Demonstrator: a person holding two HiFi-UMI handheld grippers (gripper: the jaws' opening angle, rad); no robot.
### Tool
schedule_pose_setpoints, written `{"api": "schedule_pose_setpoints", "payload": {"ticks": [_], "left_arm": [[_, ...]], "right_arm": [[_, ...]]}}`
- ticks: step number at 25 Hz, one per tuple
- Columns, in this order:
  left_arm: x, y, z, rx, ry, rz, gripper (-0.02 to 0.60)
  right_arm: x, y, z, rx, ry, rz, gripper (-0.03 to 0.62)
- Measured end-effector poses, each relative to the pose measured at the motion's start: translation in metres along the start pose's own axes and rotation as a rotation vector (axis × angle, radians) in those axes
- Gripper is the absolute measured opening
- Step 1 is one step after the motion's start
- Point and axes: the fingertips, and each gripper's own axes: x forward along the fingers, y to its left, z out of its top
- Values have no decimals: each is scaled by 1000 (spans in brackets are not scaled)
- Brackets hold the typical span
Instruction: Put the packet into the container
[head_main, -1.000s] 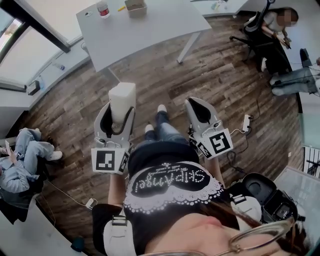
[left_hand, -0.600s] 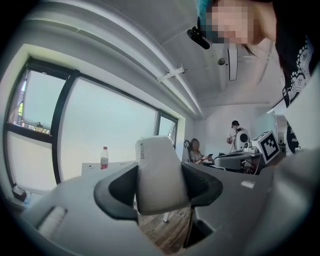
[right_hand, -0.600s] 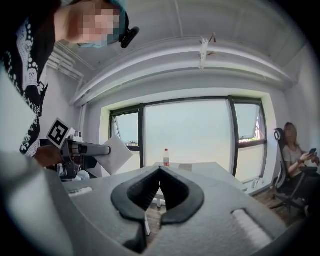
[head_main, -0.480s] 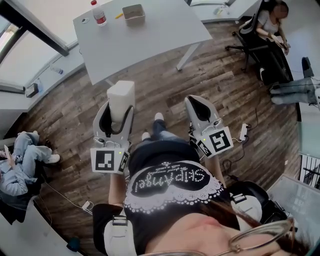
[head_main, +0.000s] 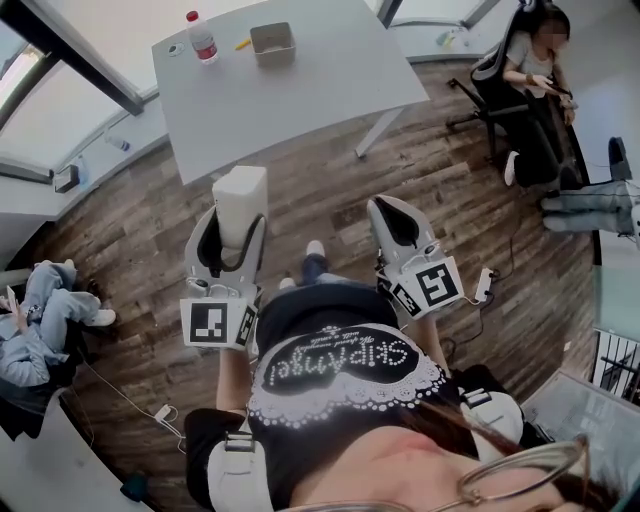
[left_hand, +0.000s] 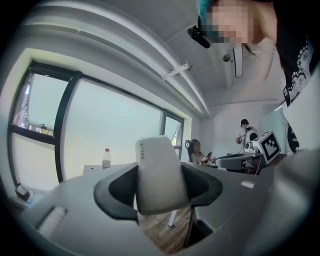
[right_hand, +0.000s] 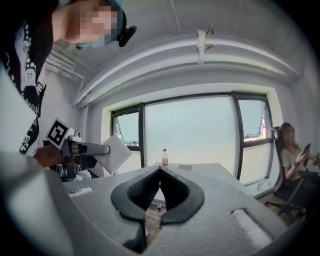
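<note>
Left hand-held gripper (head_main: 238, 222) is clamped on the white packet (head_main: 242, 195). The jaws stand wide round its lower half and the upper half sticks out past the tips. The packet's long axis runs along the gripper's own pointing line, level, toward the table (head_main: 330, 80). The container (head_main: 271, 43), a small open box, sits well ahead on the far part of the table, a shade right of that line and well apart from the packet, with bare floor (head_main: 420, 150) and the table's near edge between them. The left side is both loaded and better lined up. The right hand-held gripper (head_main: 388, 205) is closed on nothing, its jaw tips meeting, and is carried off to the right. A red-capped bottle (head_main: 202, 36) stands near the container to its left, with a small yellow item between them. Judgement: carry forward first, then tip the packet's nose down over the box. The table is pale, smooth and mostly bare. The floor is wood plank with cables trailing. There are big windows beyond, and seated people at the left and right edges.
</note>
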Motion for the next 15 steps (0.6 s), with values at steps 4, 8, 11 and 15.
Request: {"api": "schedule_pose_setpoints", "payload": {"ticks": [4,8,11,15], "left_arm": [[14,-1,3,1,-6,-3,267],[27,-6,4,7,-9,-13,267],[36,-10,7,10,-17,-19,267],[49,-14,10,14,-24,-12,267]], "right_arm": [[7,-13,2,1,-5,-3,0],[6,-26,1,2,-9,-12,0],[6,-35,2,5,-8,-18,0],[8,-47,3,8,-15,-11,0]]}}
